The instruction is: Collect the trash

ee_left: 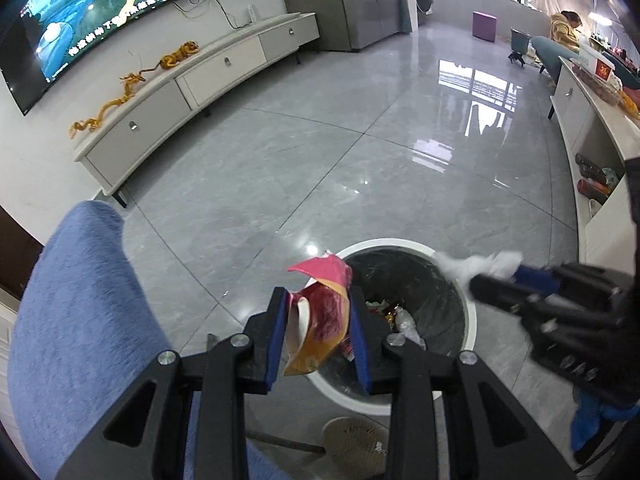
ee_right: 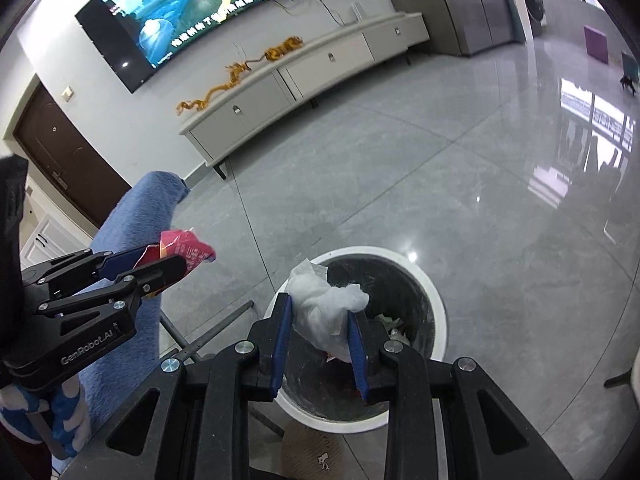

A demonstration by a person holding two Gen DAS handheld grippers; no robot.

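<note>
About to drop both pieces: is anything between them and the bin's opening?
Nothing visible. The snack wrapper and the tissue hang over the open trash bin, which has no lid; only earlier rubbish lies inside.

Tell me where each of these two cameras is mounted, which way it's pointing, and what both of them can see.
Left wrist: sits on the left gripper, looks down along its fingers at the red snack wrapper they clamp beside the white bin; the right gripper enters from the right.
Right wrist: sits on the right gripper, looks down at the white tissue it clamps over the bin; the left gripper and a blue-white glove show left.
Shared: bin, both grippers, blue cushion, television, cabinet.
</note>
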